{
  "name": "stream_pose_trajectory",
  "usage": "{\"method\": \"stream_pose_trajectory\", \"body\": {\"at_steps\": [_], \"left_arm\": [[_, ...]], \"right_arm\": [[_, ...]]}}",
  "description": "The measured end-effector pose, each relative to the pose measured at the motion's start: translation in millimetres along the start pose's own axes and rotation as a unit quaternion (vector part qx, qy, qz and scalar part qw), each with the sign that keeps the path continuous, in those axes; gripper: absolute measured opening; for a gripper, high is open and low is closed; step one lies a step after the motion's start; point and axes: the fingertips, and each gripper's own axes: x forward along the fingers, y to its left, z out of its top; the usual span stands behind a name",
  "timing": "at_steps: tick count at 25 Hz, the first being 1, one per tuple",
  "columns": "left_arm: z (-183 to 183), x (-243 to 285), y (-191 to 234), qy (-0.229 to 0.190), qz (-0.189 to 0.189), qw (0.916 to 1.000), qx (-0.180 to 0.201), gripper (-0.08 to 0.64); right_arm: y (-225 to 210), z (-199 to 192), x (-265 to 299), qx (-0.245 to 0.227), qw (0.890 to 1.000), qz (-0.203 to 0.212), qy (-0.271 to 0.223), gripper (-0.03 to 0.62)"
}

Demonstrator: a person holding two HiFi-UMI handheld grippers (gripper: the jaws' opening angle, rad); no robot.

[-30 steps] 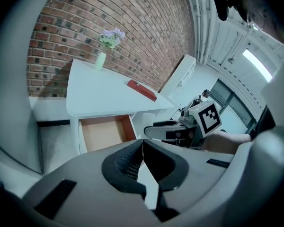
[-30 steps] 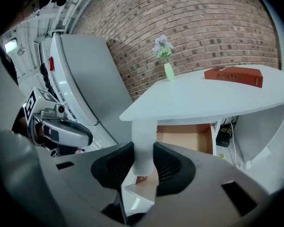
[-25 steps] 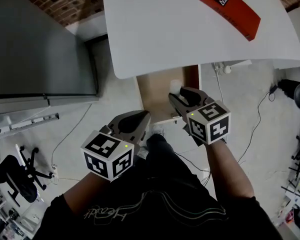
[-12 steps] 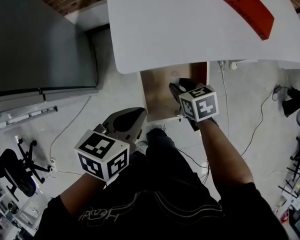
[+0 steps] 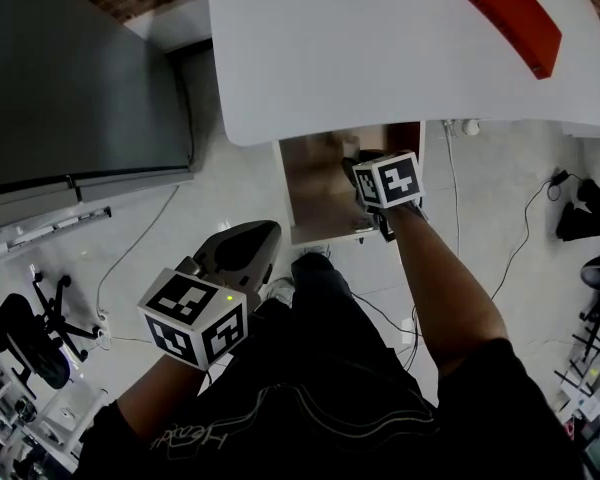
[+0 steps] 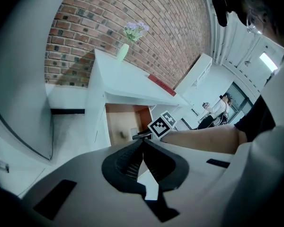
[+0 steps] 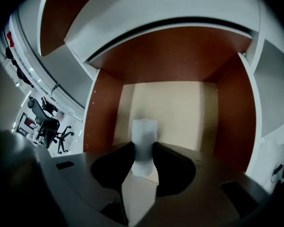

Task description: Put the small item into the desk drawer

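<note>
Hidden: in the head view the right tool (image 5: pixel 358 166) and its marker cube cover the small item; the drawer's (image 5: pixel 315 190) back lies under the counter (image 5: pixel 380 58).
Hard to tell: the item (image 7: pixel 145 129) is a blurred pale block; whether it touches the drawer floor is unclear.
Change: the right tool has gone deeper into the drawer than a second ago; the left tool (image 5: pixel 242 254) has sunk lower and leftward.
Item axis: lengthwise along the jaws, far end towards the drawer's back wall.
Right tool (image 7: pixel 143 146): clamped on the item, inside the drawer (image 7: pixel 232 108).
Left tool (image 6: pixel 143 142): jaws together, nothing between them.
</note>
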Motion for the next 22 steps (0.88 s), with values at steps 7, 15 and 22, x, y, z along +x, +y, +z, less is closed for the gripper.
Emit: {"method": "stream_pose_trajectory", "body": {"at_steps": [7,15,22], "left_arm": [[-7,4,15,0.002,0.014,0.9997,-0.020,0.021],[-15,2,32,0.008,0.026,0.9992,-0.028,0.021],[-21,3,38,0.012,0.026,0.9990,-0.034,0.021]], "right_arm": [[-13,-6,35,-0.008,0.999,-0.009,0.031,0.135],[-21,-12,56,-0.022,0.998,-0.014,0.063,0.138],[-19,-12,61,-0.032,0.997,-0.013,0.073,0.154]]}}
